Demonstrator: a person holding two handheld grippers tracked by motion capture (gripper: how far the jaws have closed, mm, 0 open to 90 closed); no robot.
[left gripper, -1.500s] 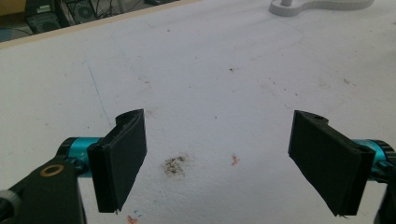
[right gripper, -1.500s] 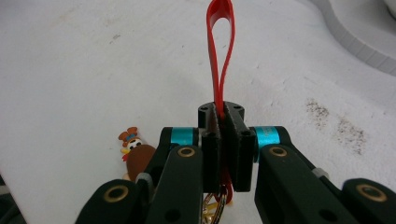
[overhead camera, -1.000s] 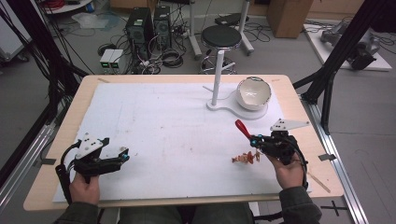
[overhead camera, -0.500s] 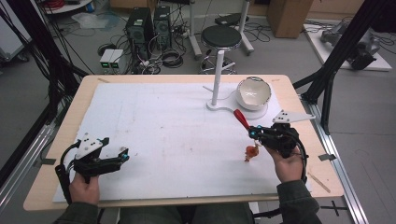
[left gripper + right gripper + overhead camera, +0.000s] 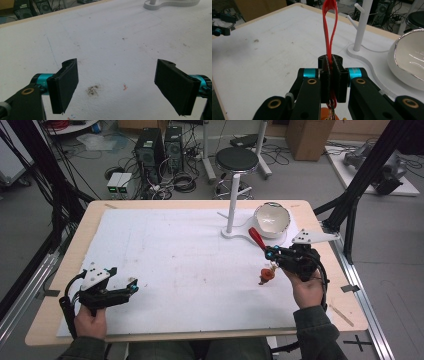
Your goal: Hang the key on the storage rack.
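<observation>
Right tongs (image 5: 331, 75): clenched on a red strap loop (image 5: 329, 27), lifted above the tabletop (image 5: 200, 265)
Charm (image 5: 266, 273): small orange piece dangling under the right tongs
Left tongs (image 5: 122, 85): released, nothing between them
Nearby: white stand (image 5: 231, 215), bowl (image 5: 271, 219)

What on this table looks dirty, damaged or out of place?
The white mat is soiled: a dark brown smudge and small specks lie between the left gripper's open jaws. Nothing looks spilled or broken; the bowl sits upright.

Tongs (image 5: 332, 75) clamped on red strap loop (image 5: 329, 27); white stand (image 5: 362, 27), bowl (image 5: 407, 65) beyond.
</observation>
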